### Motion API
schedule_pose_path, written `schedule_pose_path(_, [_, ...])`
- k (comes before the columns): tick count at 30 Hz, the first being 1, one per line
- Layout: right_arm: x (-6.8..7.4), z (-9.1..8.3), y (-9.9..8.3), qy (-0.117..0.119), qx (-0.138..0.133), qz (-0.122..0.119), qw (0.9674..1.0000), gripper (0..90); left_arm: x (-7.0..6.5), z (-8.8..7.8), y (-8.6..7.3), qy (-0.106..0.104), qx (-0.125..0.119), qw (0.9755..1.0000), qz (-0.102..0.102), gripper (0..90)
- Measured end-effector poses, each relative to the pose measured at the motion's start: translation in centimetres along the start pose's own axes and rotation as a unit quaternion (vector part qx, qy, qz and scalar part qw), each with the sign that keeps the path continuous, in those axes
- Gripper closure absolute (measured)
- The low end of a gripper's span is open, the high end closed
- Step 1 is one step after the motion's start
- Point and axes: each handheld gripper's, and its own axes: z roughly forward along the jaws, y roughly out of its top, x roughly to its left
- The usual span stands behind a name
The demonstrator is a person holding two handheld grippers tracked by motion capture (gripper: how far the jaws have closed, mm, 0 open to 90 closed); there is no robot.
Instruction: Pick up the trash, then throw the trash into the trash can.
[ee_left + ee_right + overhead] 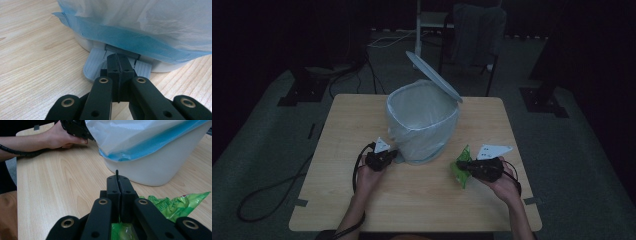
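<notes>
My right claw (117, 178) is pinched on the crinkly green plastic wrapper (175, 205), low right. My left claw (117, 60), closed and empty, presses the white bin's grey pedal (93, 63). The wrapper's front is hidden.

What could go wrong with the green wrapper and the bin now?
The left tool presses the pedal with closed tips; if it slips off, the lid might drop shut. The right tool pinches the green wrapper by a small bit, so it could slip loose and land on the table, short of the bin.
</notes>
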Motion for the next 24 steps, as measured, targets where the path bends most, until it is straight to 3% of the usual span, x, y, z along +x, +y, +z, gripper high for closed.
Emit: schedule_pose_path(24, [-0.1,-1.1,1.2,-0.003,-0.024,-0.008,0.9997,88.1,0.0,0.0,0.0,0.000,0.000,1.0000,-0.001,90.0])
